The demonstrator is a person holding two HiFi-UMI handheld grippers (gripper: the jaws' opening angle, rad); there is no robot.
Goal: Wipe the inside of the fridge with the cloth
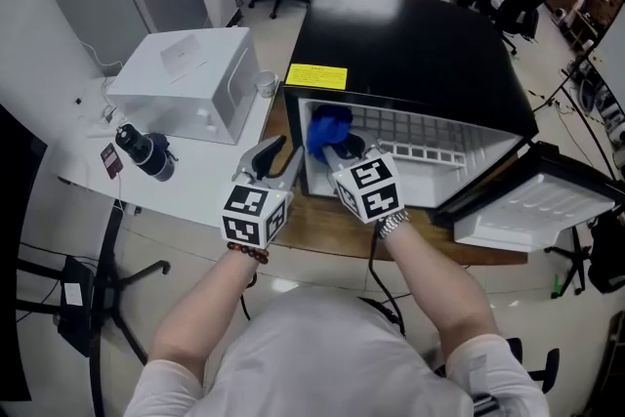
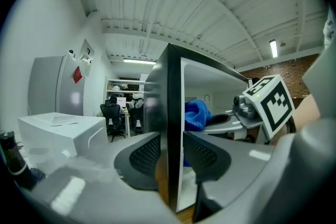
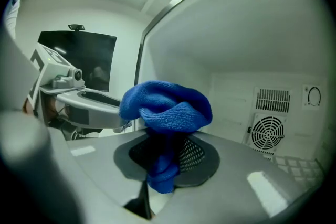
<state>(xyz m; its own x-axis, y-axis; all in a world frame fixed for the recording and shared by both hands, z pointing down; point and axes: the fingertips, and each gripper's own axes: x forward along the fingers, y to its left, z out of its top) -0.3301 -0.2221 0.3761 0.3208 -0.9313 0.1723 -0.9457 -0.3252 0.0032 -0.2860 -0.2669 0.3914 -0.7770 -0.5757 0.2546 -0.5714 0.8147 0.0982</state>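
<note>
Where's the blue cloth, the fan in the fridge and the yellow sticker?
Cloth (image 3: 168, 107), right gripper view, middle of the bunched top.
Fan (image 3: 268, 134), right gripper view, centre of the round grille.
Sticker (image 1: 317, 76), head view, middle of the yellow label.

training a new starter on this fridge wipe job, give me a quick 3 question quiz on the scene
1. True or false: the right tool is shut on the blue cloth.
2. Multiple choice: what stands between the open jaws of the left tool?
A) the cloth
B) the fridge's left wall edge
C) a bottle
3. Fill in: the fridge door stands ____.

Key: 1 true; 2 B; 3 open
</note>
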